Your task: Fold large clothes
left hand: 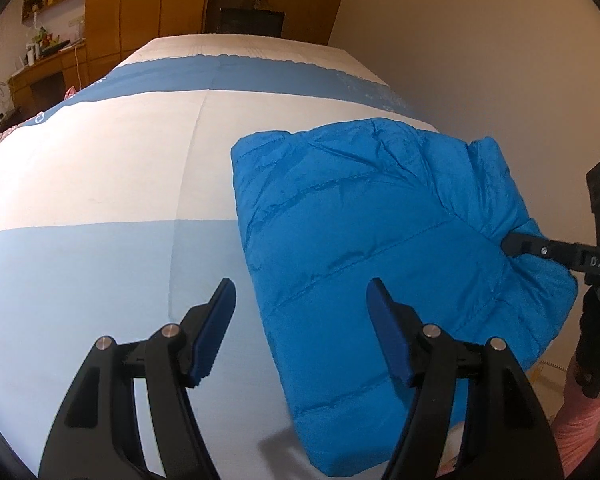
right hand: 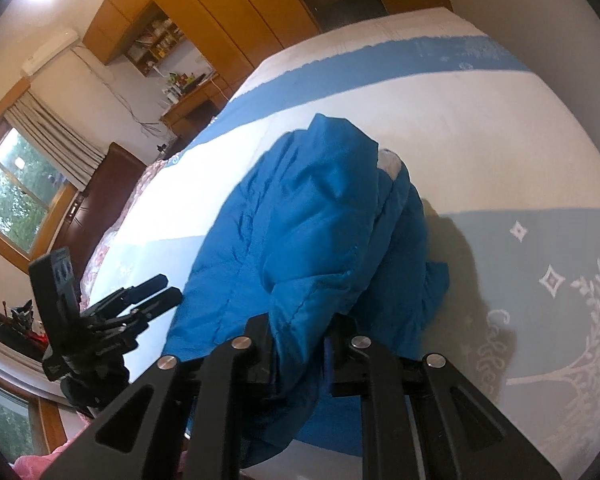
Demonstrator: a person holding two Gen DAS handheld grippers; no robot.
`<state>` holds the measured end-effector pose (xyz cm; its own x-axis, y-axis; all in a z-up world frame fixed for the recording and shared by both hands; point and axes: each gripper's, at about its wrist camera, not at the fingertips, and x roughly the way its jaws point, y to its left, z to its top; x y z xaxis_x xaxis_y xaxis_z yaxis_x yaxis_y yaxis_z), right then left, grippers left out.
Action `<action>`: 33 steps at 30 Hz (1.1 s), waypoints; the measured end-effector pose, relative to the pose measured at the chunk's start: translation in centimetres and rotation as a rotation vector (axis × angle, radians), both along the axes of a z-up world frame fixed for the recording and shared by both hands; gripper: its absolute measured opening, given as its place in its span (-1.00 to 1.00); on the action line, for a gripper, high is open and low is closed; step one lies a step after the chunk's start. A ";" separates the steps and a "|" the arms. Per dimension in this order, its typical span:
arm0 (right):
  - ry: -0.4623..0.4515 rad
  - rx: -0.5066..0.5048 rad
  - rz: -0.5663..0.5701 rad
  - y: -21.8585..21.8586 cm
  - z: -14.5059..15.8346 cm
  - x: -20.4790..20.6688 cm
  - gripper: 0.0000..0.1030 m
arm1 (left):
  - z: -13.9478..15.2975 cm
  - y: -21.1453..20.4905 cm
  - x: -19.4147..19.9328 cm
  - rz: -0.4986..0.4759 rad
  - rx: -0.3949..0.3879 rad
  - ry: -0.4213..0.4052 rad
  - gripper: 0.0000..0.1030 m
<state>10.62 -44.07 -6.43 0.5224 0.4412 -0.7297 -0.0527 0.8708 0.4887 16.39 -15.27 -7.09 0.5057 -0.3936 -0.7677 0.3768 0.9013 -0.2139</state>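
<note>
Nearest the right wrist camera, the right gripper [right hand: 300, 344] has its fingers pinching a bunched edge of the blue puffer jacket [right hand: 300, 220], fabric wedged between the pads; judged a hold to keep the top layer from springing open while the fold is set. Left gripper [left hand: 300, 320] hovers just above the jacket's near-left edge, fingers [left hand: 216, 328] spread wide with nothing between them, likely free to press or smooth next. Jacket lies folded into a compact rectangle on the bedspread [left hand: 100, 160], near the bed's right side, where the flat surface supports the bulk. Beyond, wooden wardrobes [left hand: 148, 0] and a cluttered desk [left hand: 44, 68] stand well apart from the work.
</note>
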 end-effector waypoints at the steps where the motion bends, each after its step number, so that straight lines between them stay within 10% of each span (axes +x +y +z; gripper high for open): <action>1: 0.011 0.002 -0.003 -0.2 -0.5 0.1 -0.69 | -0.1 0.0 0.0 0.001 0.002 0.000 0.31; 17: 0.076 -0.081 -0.036 0.4 -4.8 0.1 -0.60 | -1.9 0.6 0.9 0.013 0.032 0.020 0.35; 33: 0.032 -0.274 -0.034 2.7 -1.1 -2.5 -0.28 | -1.0 0.5 -0.4 0.027 0.039 0.028 0.34</action>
<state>8.13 -41.41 -7.52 0.5081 0.2073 -0.8360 -0.0094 0.9719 0.2352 15.98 -14.78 -8.09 0.4934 -0.3497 -0.7964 0.3470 0.9188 -0.1884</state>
